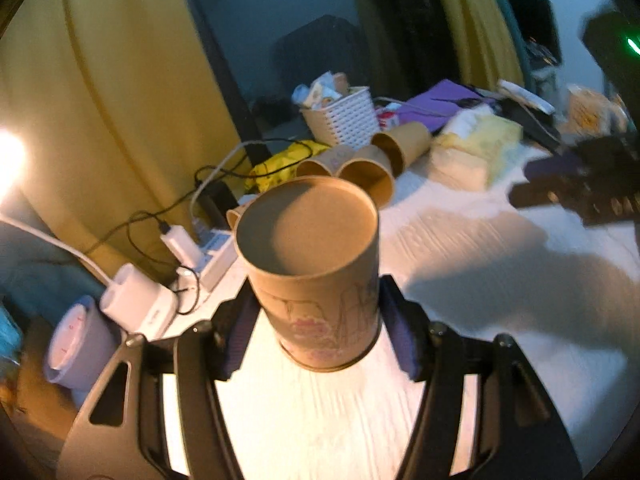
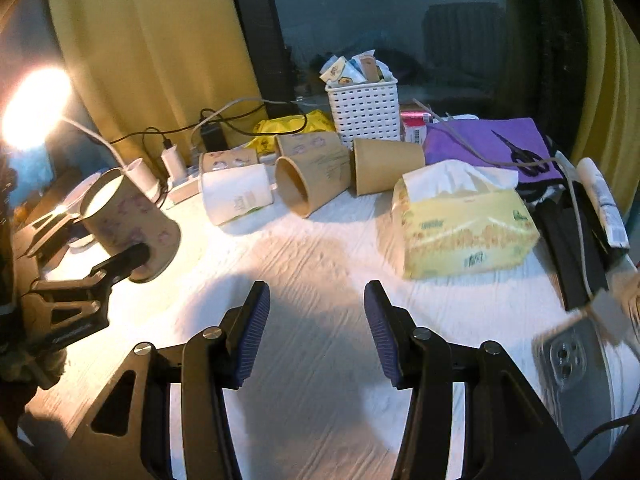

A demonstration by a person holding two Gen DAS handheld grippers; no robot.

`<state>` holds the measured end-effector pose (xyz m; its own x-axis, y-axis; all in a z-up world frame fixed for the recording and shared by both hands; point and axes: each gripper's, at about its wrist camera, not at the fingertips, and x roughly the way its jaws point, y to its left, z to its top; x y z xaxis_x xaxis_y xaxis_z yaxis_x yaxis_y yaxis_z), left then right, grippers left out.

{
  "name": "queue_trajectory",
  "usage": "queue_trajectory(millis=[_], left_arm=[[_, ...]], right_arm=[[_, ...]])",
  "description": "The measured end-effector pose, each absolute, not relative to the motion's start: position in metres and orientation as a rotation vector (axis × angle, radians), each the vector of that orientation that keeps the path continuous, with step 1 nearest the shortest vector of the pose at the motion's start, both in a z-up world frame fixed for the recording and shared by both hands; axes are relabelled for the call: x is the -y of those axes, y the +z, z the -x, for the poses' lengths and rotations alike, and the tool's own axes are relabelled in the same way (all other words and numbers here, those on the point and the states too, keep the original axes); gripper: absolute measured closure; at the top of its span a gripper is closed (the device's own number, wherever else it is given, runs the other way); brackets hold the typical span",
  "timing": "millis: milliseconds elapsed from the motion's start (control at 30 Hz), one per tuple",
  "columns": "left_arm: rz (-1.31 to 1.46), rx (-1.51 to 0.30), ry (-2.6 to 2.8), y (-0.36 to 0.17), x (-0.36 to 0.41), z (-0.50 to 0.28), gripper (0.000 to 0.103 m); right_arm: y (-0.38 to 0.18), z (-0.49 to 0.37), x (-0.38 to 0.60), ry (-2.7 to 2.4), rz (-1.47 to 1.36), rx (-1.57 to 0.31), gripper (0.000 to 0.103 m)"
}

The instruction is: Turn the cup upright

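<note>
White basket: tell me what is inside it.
The white basket holds small printed packets standing up past its rim. Whatever lies lower down is hidden by the basket's wall and the packets themselves.

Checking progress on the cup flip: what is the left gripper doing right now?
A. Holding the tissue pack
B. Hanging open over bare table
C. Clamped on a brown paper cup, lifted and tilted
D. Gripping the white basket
C: the left gripper has its fingers pressed on both sides of the brown paper cup, which the right wrist view shows tilted above the table.

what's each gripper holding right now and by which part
The left gripper pinches a paper cup by its lower side walls; the right gripper is open, holding nothing.
</note>
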<state>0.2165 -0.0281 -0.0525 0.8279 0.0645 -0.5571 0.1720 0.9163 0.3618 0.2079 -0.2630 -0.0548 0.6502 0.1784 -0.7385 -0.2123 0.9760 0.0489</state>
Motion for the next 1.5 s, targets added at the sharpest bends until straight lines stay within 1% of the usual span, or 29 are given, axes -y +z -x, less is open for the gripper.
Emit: queue_trajectory(millis=[233, 467, 600, 900, 1200, 1300, 1367, 1433, 1500], left_arm=[[-0.665, -0.532, -0.056, -0.061, 0.057, -0.161, 0.043], [-0.994, -0.442, -0.053, -0.096, 0.105, -0.127, 0.043], [-1.14, -0.427, -0.075, -0.112, 0.132, -0.119, 0.041], [-1.385, -0.381, -0.117, -0.144, 0.181, -0.107, 0.04], [-1.455, -0.364, -0.11, -0.155, 0.198, -0.101, 0.037], [-1.468, -0.356, -0.112, -0.154, 0.198, -0.102, 0.033], [-1.48, -0.332, -0.117, -0.152, 0.2, -0.103, 0.023], [-1.483, -0.326, -0.134, -0.15, 0.198, -0.102, 0.018], [-1.488, -0.317, -0.157, -0.146, 0.198, -0.098, 0.016]], right_arm=[[-0.049, -0.166, 0.253, 0.216, 0.046, -0.823, 0.051], [-0.06, -0.133, 0.263, 0.198, 0.016, -0.84, 0.051], [-0.066, -0.119, 0.284, 0.168, -0.013, -0.846, 0.051], [-0.072, -0.103, 0.322, 0.157, -0.075, -0.835, 0.051], [-0.075, -0.098, 0.338, 0.165, -0.107, -0.83, 0.051], [-0.075, -0.097, 0.34, 0.166, -0.113, -0.827, 0.051], [-0.075, -0.097, 0.34, 0.165, -0.113, -0.827, 0.051], [-0.075, -0.097, 0.339, 0.17, -0.106, -0.833, 0.051], [-0.073, -0.098, 0.335, 0.175, -0.091, -0.839, 0.051]])
